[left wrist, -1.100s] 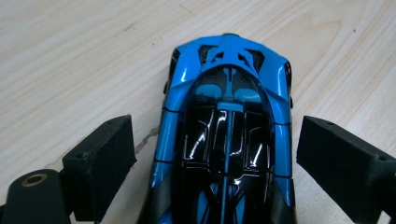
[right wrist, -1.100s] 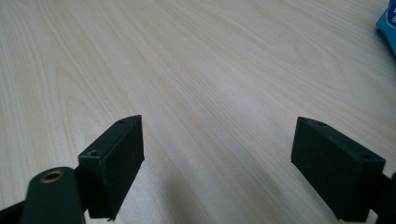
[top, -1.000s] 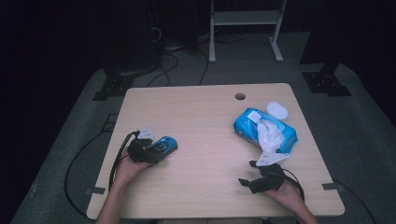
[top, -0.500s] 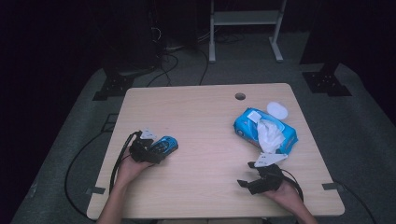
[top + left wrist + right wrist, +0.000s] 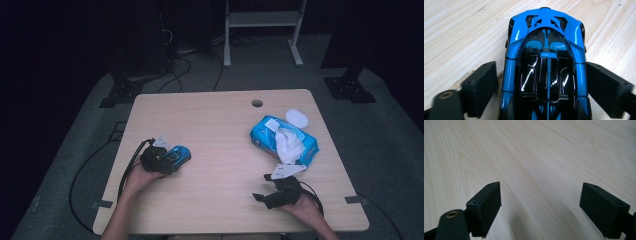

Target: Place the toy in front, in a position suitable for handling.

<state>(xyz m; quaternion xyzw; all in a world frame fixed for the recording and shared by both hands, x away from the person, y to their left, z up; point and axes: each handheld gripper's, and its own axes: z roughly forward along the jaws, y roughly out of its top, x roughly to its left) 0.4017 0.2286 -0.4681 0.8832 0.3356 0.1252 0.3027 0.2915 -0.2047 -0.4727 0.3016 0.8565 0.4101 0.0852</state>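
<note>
Blue toy car [image 5: 545,72] between jaws of left gripper [image 5: 544,87], just closing, a slight gap at one side; rigid, light, glossy, slippery; best gripped mid-body; right gripper [image 5: 540,205] wide, empty.

A pale wooden table [image 5: 220,130] with a small round hole [image 5: 257,103] near its far edge. A blue toy car [image 5: 176,155] lies at centre left. A blue wet-wipe pack [image 5: 270,137] with a white wipe [image 5: 289,146] protruding lies right of centre, a white round lid [image 5: 297,117] just beyond it.
</note>
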